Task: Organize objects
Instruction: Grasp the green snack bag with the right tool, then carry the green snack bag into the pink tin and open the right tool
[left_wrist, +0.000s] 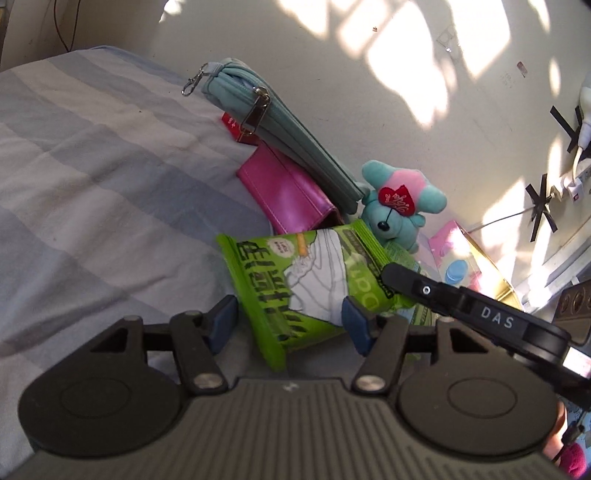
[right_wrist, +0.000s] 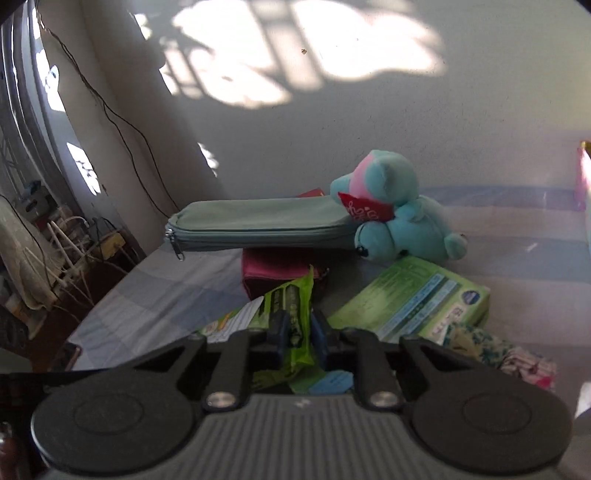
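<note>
A green snack packet (left_wrist: 295, 280) lies between the open fingers of my left gripper (left_wrist: 290, 319), not pinched. My right gripper (right_wrist: 297, 328) is shut on the same packet's edge (right_wrist: 295, 314); its black finger (left_wrist: 417, 286) reaches in from the right in the left wrist view. Behind lie a teal zip pouch (left_wrist: 288, 129) (right_wrist: 258, 221), a pink wallet (left_wrist: 291, 192) (right_wrist: 273, 269) under it, and a teal teddy bear (left_wrist: 399, 206) (right_wrist: 399, 221) with a red heart.
All sits on a blue-and-white checked bedsheet (left_wrist: 92, 166) against a white wall. A green box (right_wrist: 417, 299) and floral cloth (right_wrist: 491, 350) lie at right. A pink box (left_wrist: 458, 251) and a wall socket with cables (left_wrist: 569, 177) are at far right.
</note>
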